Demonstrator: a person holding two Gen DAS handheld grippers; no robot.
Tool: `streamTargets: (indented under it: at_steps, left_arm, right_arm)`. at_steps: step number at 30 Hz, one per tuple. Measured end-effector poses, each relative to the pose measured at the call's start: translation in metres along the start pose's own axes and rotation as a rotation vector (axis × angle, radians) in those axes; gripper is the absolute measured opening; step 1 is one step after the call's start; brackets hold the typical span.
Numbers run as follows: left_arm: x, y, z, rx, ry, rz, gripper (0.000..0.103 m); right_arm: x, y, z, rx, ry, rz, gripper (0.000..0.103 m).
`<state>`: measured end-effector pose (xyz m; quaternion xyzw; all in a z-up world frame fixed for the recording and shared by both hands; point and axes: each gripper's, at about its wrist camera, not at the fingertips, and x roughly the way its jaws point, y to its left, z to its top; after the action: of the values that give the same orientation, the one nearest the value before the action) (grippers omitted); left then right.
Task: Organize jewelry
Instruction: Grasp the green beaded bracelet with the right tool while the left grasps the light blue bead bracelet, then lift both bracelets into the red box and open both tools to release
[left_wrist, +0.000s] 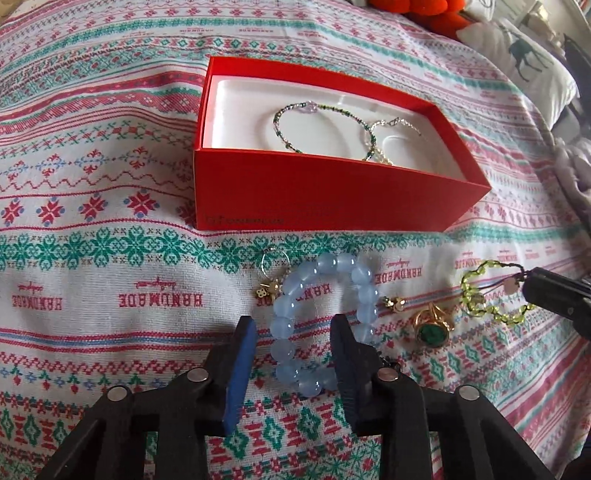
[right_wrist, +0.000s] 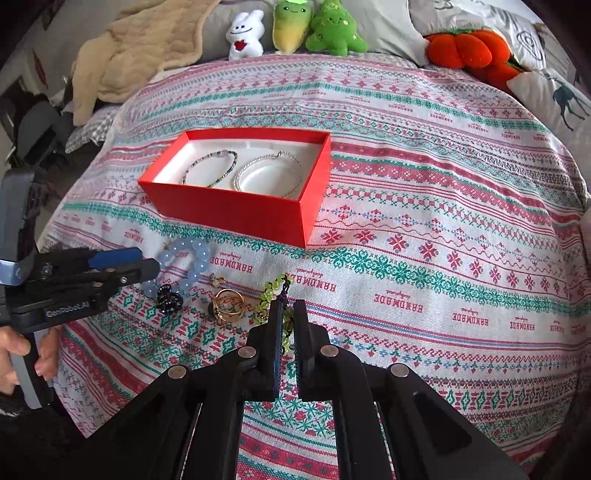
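Left wrist: left gripper (left_wrist: 293, 345) part open, fingers straddling near side of blue bead bracelet (left_wrist: 325, 317) on patterned bedspread (left_wrist: 110, 258), pads not clearly pressing. Red box (left_wrist: 332, 192) beyond, two bracelets inside.

Right wrist: right gripper (right_wrist: 289, 332) closed on green bead bracelet (right_wrist: 275, 295). Gold ring (right_wrist: 227, 304) just left, near bedspread's near edge.
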<state>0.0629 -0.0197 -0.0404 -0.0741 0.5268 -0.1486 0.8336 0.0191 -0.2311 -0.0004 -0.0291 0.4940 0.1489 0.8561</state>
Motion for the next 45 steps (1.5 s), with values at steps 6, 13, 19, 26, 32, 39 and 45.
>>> streamTargets:
  at_steps: [6, 13, 19, 26, 32, 39, 45]
  left_arm:
    - [0.011, -0.006, 0.002, 0.001, 0.012, 0.037, 0.012]
    - [0.011, -0.012, 0.001, 0.031, 0.009, 0.074, 0.008]
    - [-0.002, -0.016, 0.002, 0.040, -0.012, 0.060, 0.008]
    - [-0.031, -0.022, 0.009, 0.038, -0.074, 0.022, 0.008]
    - [-0.050, -0.024, 0.013, 0.035, -0.107, -0.001, 0.008]
    - [-0.065, -0.026, 0.023, 0.034, -0.137, -0.023, 0.008]
    - [-0.079, -0.022, 0.034, 0.017, -0.170, -0.040, 0.008]
  right_arm:
    - [-0.007, -0.008, -0.001, 0.021, -0.001, 0.003, 0.005]
    - [-0.005, -0.012, -0.001, 0.026, 0.007, 0.002, 0.005]
    - [-0.009, -0.010, 0.002, 0.025, -0.003, 0.006, 0.005]
    - [-0.017, -0.002, 0.011, 0.027, -0.035, 0.019, 0.005]
    - [-0.028, 0.004, 0.024, 0.042, -0.073, 0.041, 0.005]
    - [-0.038, 0.013, 0.038, 0.058, -0.117, 0.070, 0.005]
    - [-0.044, 0.018, 0.051, 0.071, -0.145, 0.095, 0.005]
